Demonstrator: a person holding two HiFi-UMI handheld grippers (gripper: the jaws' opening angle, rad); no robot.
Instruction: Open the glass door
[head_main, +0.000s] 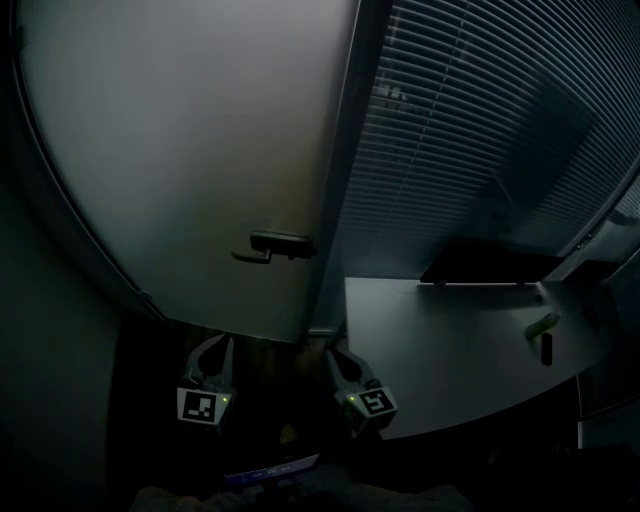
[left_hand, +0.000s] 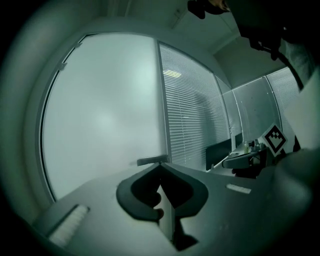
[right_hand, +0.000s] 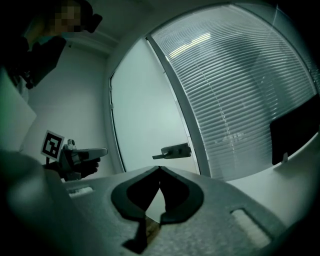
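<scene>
Two grippers are being held low before the door (head_main: 200, 150): the left gripper (head_main: 222, 343) and the right gripper (head_main: 334, 353), each with jaws clenched on nothing. Both are being pointed toward the handle (head_main: 280, 243) at the closed door's right edge, beside the blinds (head_main: 480, 130), probably to be lined up for a press on the lever. Little light is being given, so the floor and the small items on the desk (head_main: 450, 350) are being lost in shadow.

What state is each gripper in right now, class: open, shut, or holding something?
Left gripper: shut, jaw tips together, holding nothing.
Right gripper: shut, jaw tips together, holding nothing.
</scene>
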